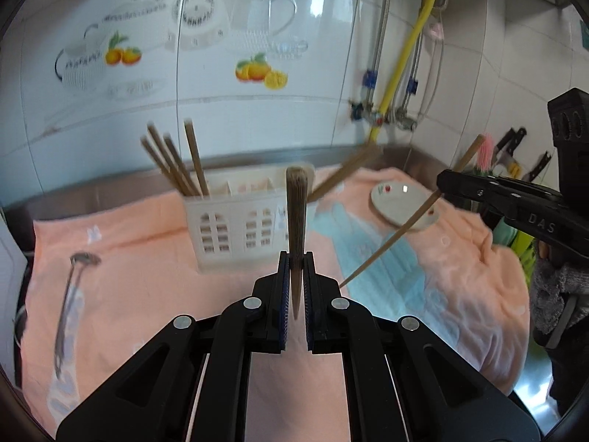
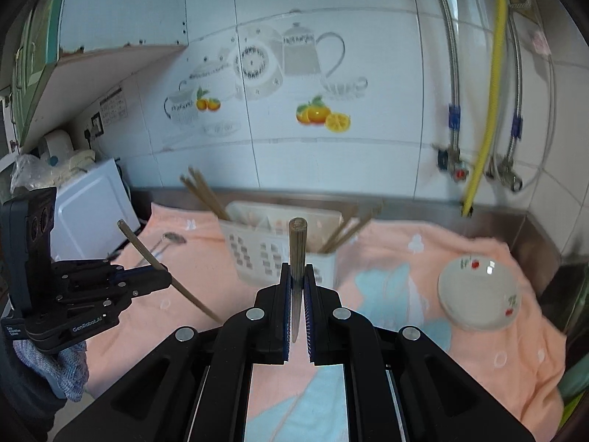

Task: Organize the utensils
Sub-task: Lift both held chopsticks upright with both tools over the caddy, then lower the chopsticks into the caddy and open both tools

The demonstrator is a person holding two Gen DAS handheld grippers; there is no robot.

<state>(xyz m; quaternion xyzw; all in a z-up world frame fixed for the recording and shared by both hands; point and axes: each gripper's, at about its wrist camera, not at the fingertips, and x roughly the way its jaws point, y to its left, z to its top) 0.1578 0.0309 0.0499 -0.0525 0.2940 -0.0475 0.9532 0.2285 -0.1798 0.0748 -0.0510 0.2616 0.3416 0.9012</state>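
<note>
Holding chopsticks at both ends, white caddy [image 1: 235, 217], small dish [image 2: 478, 296] bare

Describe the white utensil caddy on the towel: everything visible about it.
The utensil caddy is a cream-white plastic box with rows of small rectangular cutouts in its front wall and dividers that split it into compartments. It stands upright on the peach towel, near the steel backsplash. Brown chopsticks lean out of its left end compartment, and more chopsticks slant out of its right end. The middle compartments look empty, though blur limits certainty. Neither gripper touches it.
</note>
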